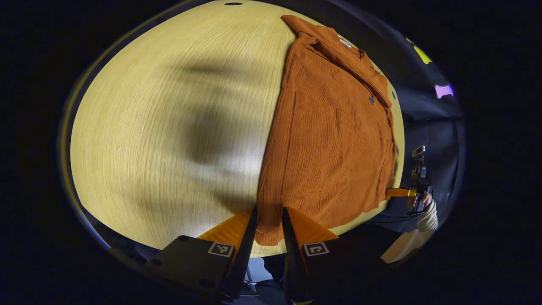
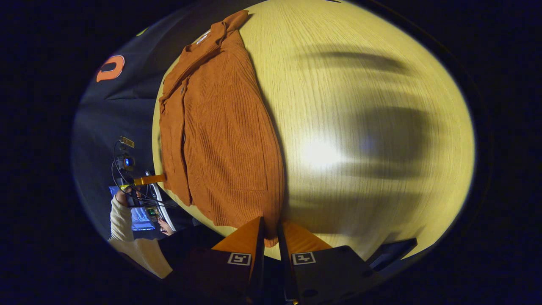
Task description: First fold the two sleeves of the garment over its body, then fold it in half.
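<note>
Left gripper view: the left tongs (image 1: 269,220) pinch the near hem corner of the shirt (image 1: 334,144), which lies flat on the bench (image 1: 169,127). The thin fabric may slip out when lifted.

Right gripper view: the right tongs (image 2: 271,231) are nearly closed on the other hem corner; an uneven pull could skew the fold. The wood bench is smooth, with dark cloth walls beyond.

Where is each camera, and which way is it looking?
Left gripper view: rides the left tool, looks up the shirt from its near corner; own fingers show, shirt between them.
Right gripper view: rides the right tool, at the shirt's other near corner.
Both share shirt, table, each other's tool.
</note>
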